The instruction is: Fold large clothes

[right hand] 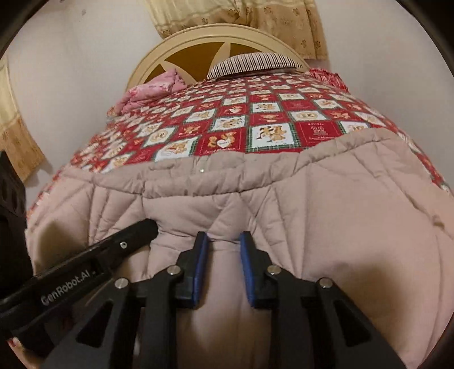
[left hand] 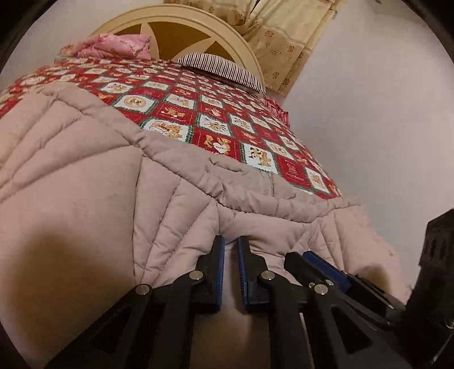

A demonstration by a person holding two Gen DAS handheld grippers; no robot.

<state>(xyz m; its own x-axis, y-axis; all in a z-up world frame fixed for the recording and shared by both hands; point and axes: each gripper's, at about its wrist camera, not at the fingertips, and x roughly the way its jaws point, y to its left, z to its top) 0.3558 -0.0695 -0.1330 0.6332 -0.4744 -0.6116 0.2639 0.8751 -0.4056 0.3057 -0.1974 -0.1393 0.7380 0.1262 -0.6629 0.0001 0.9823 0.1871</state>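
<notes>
A large beige quilted coat (left hand: pixel 93 181) lies spread over the near end of the bed and shows in the right wrist view (right hand: pixel 326 198) too. My left gripper (left hand: pixel 231 241) has its jaws narrowly apart, pinching a fold of the coat's near edge between the blue pads. My right gripper (right hand: pixel 224 237) is shut on another fold of the same edge, just to the right of the left one. The right gripper's fingers (left hand: pixel 320 264) show beside the left gripper, and the left gripper's finger (right hand: pixel 124 241) shows in the right wrist view.
The bed has a red and white teddy-bear patterned cover (left hand: pixel 215 113). A striped pillow (left hand: pixel 224 71) and a pink folded blanket (left hand: pixel 113 46) lie by the cream headboard (left hand: pixel 198 25). Beige curtains (right hand: pixel 255 17) hang behind. A dark object (left hand: pixel 437 255) stands at the right.
</notes>
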